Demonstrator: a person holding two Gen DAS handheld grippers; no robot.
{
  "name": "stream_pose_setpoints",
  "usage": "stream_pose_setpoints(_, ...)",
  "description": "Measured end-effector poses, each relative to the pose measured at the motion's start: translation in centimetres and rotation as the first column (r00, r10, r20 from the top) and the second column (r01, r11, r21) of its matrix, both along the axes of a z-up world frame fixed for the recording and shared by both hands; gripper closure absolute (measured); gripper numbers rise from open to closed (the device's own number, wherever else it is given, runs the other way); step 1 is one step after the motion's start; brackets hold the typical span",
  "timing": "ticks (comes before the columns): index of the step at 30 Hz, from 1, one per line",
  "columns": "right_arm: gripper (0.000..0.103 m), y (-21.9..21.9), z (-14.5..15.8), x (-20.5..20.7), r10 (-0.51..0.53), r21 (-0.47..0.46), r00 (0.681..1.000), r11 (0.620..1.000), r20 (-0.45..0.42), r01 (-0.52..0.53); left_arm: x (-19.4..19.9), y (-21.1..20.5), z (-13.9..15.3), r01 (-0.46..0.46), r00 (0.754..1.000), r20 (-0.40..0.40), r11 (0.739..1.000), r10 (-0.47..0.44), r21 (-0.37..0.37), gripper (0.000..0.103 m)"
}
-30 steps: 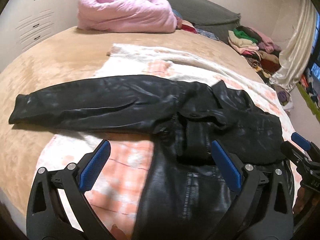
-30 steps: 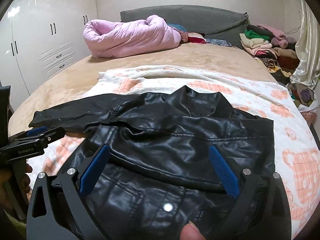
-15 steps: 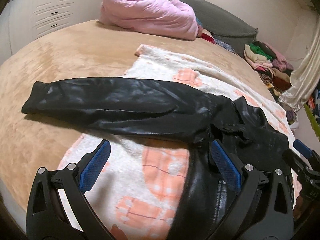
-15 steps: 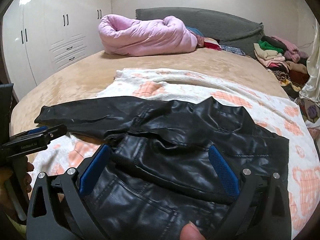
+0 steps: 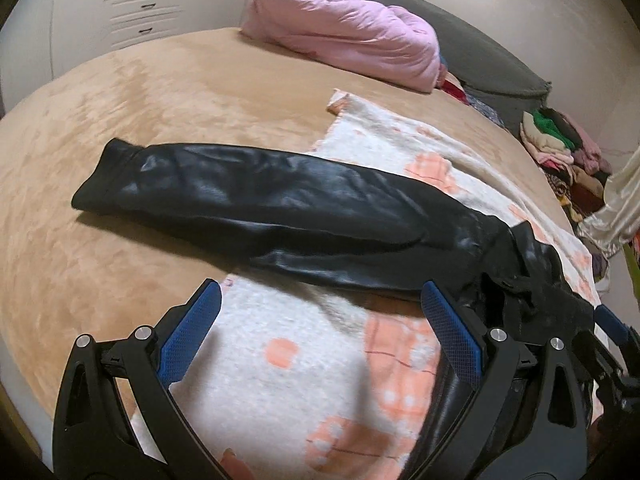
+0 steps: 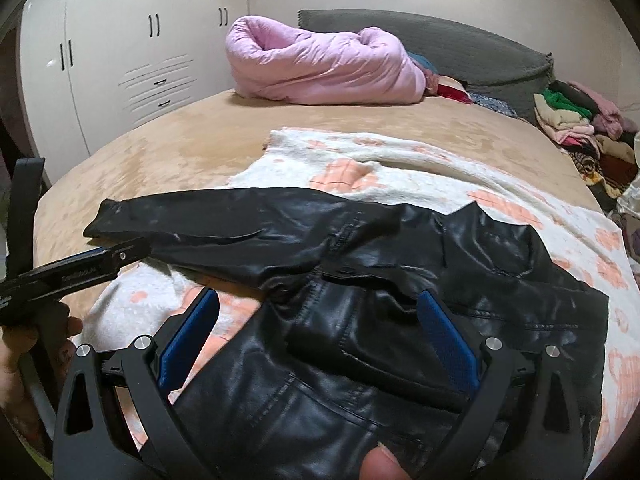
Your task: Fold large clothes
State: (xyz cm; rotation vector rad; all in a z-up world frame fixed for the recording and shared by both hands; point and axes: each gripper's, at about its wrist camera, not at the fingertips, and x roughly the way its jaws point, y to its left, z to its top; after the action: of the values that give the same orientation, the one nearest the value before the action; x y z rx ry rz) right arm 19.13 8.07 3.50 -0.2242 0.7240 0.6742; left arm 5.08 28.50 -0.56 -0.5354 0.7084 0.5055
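Note:
A black leather jacket (image 6: 400,320) lies on a white and orange blanket (image 6: 400,168) on the bed. Its left sleeve (image 5: 260,204) stretches out to the left onto the tan bedcover (image 5: 140,120); the sleeve also shows in the right wrist view (image 6: 224,228). My left gripper (image 5: 320,324) is open and empty, above the blanket just in front of the sleeve. My right gripper (image 6: 318,328) is open and empty, over the jacket's body. The left gripper also shows at the left edge of the right wrist view (image 6: 72,272).
A rolled pink duvet (image 6: 320,68) lies at the head of the bed against a grey headboard (image 6: 460,48). A pile of clothes (image 6: 576,128) sits at the far right. White wardrobes (image 6: 120,60) stand on the left.
My left gripper has swung left, from over the jacket's body to in front of the outstretched sleeve. The right gripper has shifted slightly left over the jacket. Both stay open.

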Motion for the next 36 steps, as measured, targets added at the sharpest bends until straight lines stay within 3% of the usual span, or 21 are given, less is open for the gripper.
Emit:
stream_pose_setpoints(15,0.004,4.3,-0.3,0.1,0.121,0.016,0.989,0.993,-0.080,-0.120,-2.2,6.0,-1.0,-0.156,0.988,-0.012,0.986,0.156,-0.055,0.009)
stream_pose_setpoints(22,0.004,4.8,-1.2,-0.2,0.130,0.010,0.988,0.992,-0.088,-0.129,-2.4,10.1,-3.1,-0.268,0.964,-0.036,0.952,0.265,-0.146,0.009)
stream_pose_setpoints(26,0.004,3.9,-1.6,-0.5,0.117,-0.006,0.990,0.993,-0.077,-0.117,-3.3,12.7,-4.9,-0.358,0.933,-0.053,0.906,0.355,-0.227,0.009)
stream_pose_setpoints(33,0.004,2.1,-1.4,-0.2,0.080,0.032,0.993,0.996,-0.083,-0.078,-4.0,15.6,-5.3,-0.400,0.904,0.030,0.868,0.427,-0.295,0.010)
stream_pose_setpoints(34,0.004,1.9,-1.4,-0.2,0.078,0.038,0.993,0.997,-0.085,-0.075,-4.1,16.2,-5.5,-0.409,0.897,0.038,0.859,0.441,-0.308,0.019)
stream_pose_setpoints(35,0.004,1.8,-1.4,-0.2,0.075,0.042,0.993,0.997,-0.087,-0.072,-4.2,16.6,-5.5,-0.425,0.889,0.037,0.852,0.457,-0.304,0.037)
stream_pose_setpoints(36,0.004,1.7,-1.4,-0.2,0.072,0.046,0.993,0.997,-0.090,-0.068,-4.2,16.9,-5.5,-0.433,0.886,0.035,0.851,0.463,-0.299,0.047)
